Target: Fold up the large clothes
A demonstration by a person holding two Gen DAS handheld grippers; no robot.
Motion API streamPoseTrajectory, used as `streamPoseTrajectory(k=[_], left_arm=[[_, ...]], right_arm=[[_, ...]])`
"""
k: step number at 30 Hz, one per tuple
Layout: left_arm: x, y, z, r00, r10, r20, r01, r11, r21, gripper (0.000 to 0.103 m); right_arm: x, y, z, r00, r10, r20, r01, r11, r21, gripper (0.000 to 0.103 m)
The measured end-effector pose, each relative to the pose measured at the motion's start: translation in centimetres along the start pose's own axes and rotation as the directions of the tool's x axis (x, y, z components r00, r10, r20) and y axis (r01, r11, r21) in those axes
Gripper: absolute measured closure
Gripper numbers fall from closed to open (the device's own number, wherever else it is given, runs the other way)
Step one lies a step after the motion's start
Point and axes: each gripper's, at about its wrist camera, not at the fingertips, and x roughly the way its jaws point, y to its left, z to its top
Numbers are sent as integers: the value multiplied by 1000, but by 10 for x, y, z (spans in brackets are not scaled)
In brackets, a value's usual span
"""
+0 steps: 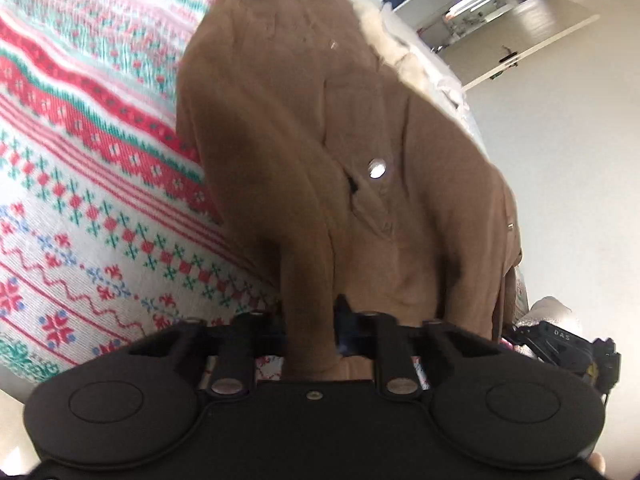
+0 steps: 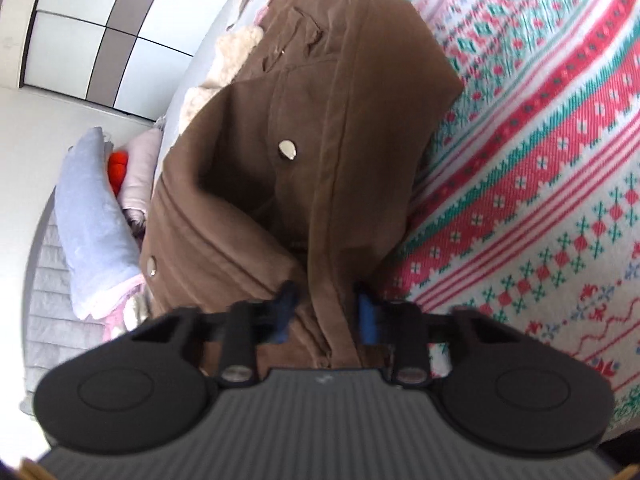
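A large brown coat (image 1: 320, 160) with metal snap buttons and a cream fleece lining lies over a patterned bed cover. My left gripper (image 1: 310, 320) is shut on a fold of the coat's edge, and the fabric runs up from between the fingers. In the right wrist view the same brown coat (image 2: 320, 140) hangs in folds. My right gripper (image 2: 326, 308) is shut on another part of its edge, cloth bunched between the blue pads (image 2: 366, 316). The right gripper's body also shows at the lower right of the left wrist view (image 1: 568, 344).
The bed cover (image 1: 80, 160) is white with red and green knit pattern; it also shows in the right wrist view (image 2: 540, 160). Folded pale blue, pink and orange clothes (image 2: 96, 208) lie beside the coat. A white shelf unit (image 1: 500, 28) and white walls stand behind.
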Motion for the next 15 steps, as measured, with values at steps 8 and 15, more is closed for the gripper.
streamPoseTrajectory(k=[8, 15], left_arm=[[-123, -18, 10, 964, -87, 253, 80, 996, 40, 92], [-151, 6, 10, 950, 180, 256, -197, 980, 39, 91]], right_arm=[[-92, 7, -8, 974, 43, 221, -19, 994, -110, 98], [-161, -13, 20, 947, -30, 320, 64, 994, -94, 98]])
